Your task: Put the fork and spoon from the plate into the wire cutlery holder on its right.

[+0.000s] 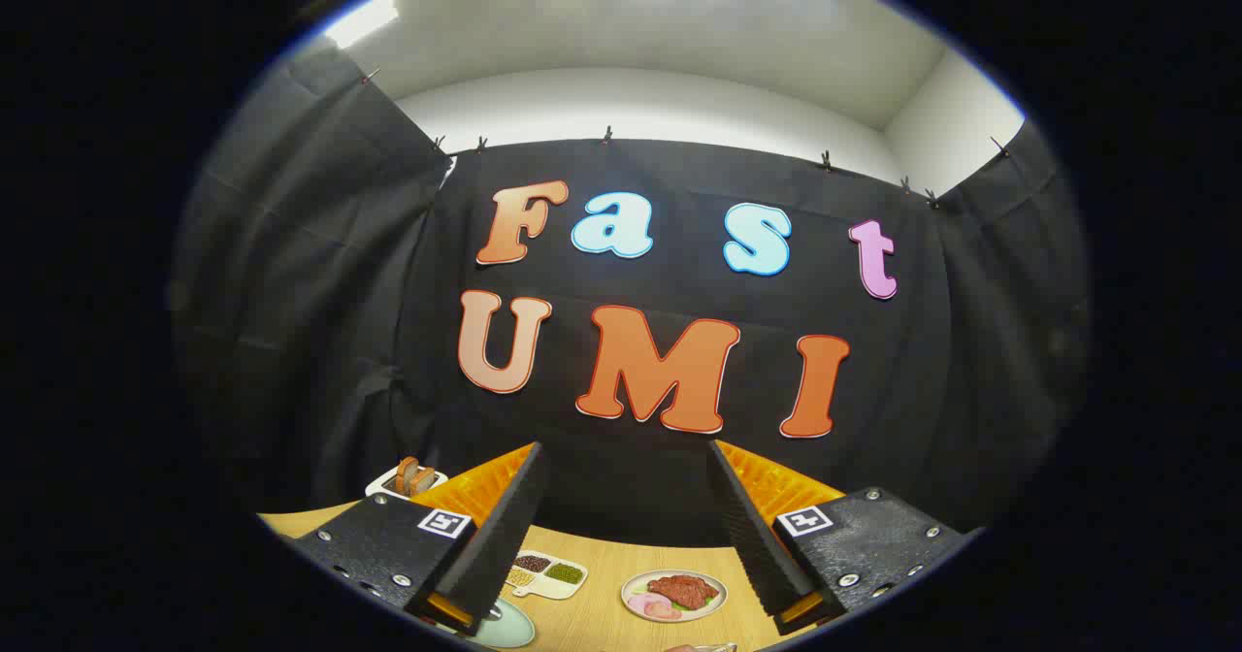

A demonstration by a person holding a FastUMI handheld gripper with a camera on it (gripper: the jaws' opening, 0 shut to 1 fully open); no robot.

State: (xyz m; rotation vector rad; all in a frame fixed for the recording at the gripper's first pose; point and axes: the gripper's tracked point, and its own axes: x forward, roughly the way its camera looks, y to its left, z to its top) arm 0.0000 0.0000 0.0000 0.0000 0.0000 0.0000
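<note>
Above wooden table (602, 613), gripper (626, 477) spread wide, empty, black cloth wall beyond

I can read no text I may report; each finger (505, 526) of the gripper (626, 526) bears just a square coded marker.

hand-held gripper (626, 458) agape, meat plate (673, 595) below

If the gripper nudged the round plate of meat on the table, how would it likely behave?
The plate of meat sits flat on the smooth wooden table, so it would probably slide rather than tip. It looks rigid and shallow, so the food might shift off. The gripper is open and raised, holding nothing.
</note>
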